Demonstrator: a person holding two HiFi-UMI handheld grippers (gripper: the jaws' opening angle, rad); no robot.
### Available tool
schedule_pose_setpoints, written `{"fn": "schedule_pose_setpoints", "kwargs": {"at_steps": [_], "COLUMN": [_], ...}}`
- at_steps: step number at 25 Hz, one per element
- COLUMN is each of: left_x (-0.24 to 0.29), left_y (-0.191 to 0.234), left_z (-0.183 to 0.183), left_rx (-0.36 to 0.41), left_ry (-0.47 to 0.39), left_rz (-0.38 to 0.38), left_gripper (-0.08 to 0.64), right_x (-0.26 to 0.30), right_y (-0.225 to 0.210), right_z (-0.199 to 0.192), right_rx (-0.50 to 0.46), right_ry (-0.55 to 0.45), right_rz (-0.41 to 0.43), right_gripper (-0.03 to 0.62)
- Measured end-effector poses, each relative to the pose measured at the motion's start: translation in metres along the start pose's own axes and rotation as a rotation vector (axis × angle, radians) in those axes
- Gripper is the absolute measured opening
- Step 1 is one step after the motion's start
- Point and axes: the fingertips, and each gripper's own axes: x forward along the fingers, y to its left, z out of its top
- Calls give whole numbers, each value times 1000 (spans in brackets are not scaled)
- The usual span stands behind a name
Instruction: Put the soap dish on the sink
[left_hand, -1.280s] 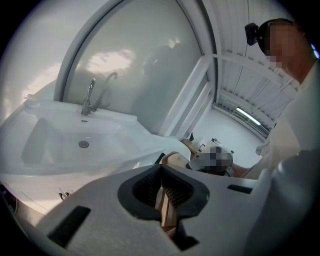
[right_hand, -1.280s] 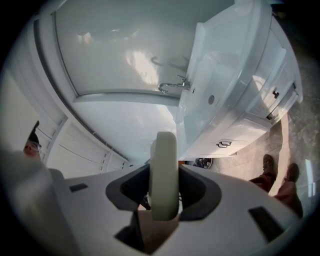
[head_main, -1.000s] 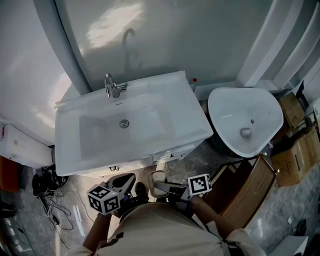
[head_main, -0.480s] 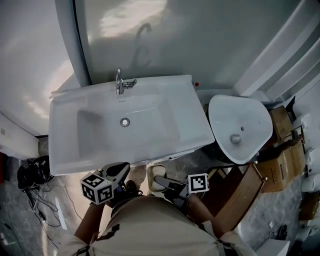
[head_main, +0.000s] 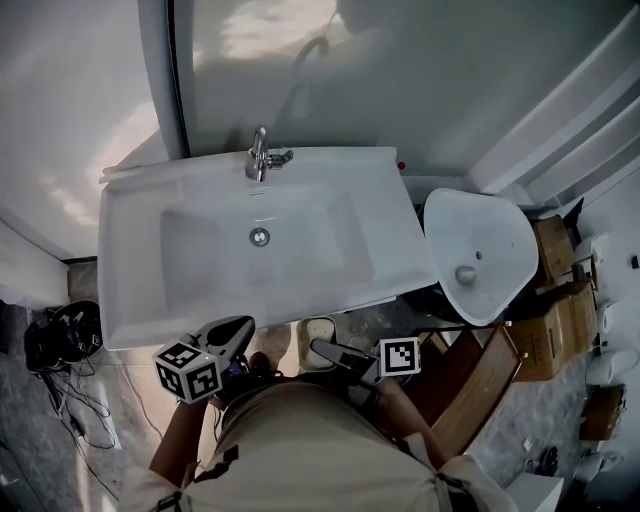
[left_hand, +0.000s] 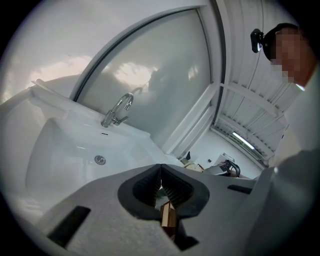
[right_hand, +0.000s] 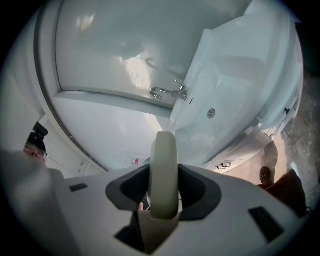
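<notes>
Right gripper (right_hand: 164, 182) clamping soap dish (right_hand: 164, 150), scrawl (right_hand: 226, 165) under sink (right_hand: 240, 85) (unreadable)

sink (head_main: 392, 235) rim open, faucet (head_main: 261, 157) at back

The white rectangular sink (head_main: 385, 235) stands before you, the chrome tap (head_main: 259, 156) at its back edge, the white rounded basin (head_main: 495, 228) just beside its right.
</notes>
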Motion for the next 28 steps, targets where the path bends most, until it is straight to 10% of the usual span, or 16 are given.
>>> {"fn": "schedule_pose_setpoints", "kwargs": {"at_steps": [28], "left_x": [92], "left_y": [-38], "left_z": [1], "left_rx": [-10], "left_ry": [44], "left_rz": [45], "left_gripper": [20], "right_x": [-96], "right_y": [-112], "right_z": [216], "right_rx": [103], "right_ry": [-289], "right_rz": [-124], "right_gripper": [167]}}
